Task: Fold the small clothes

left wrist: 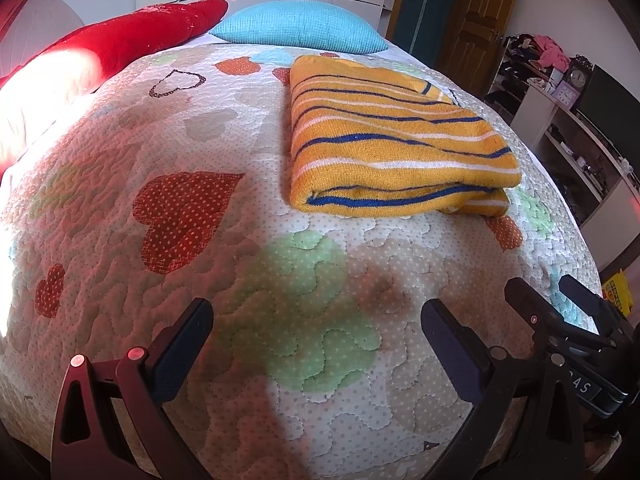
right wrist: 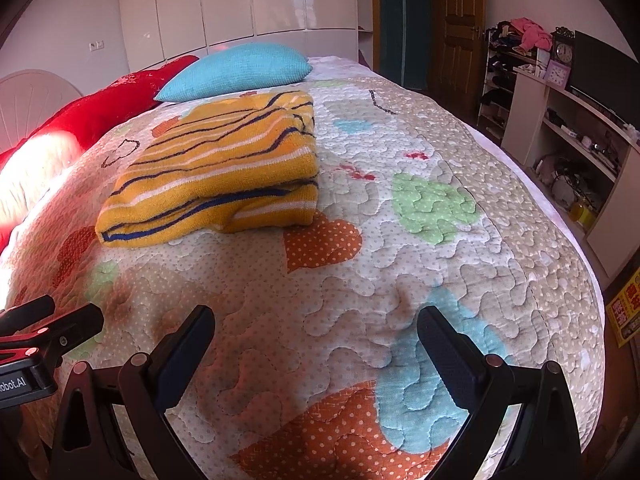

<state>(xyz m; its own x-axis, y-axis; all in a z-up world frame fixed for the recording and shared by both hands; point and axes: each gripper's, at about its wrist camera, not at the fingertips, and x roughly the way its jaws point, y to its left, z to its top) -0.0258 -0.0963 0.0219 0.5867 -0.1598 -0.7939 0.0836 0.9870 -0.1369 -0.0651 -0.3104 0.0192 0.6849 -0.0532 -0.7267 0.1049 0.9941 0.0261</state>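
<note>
A yellow garment with blue and white stripes (left wrist: 396, 140) lies folded in a thick rectangle on the quilted bedspread (left wrist: 248, 280). It also shows in the right wrist view (right wrist: 224, 172), up and to the left. My left gripper (left wrist: 316, 312) is open and empty, over the quilt in front of the garment and apart from it. My right gripper (right wrist: 316, 316) is open and empty, over the quilt to the right of the garment. The right gripper's body shows at the right of the left wrist view (left wrist: 560, 320).
A blue pillow (left wrist: 296, 30) and a red pillow (left wrist: 132, 40) lie at the head of the bed. Shelves with clutter and a clock (right wrist: 564, 54) stand along the right wall. A wooden door (right wrist: 460, 24) is behind the bed.
</note>
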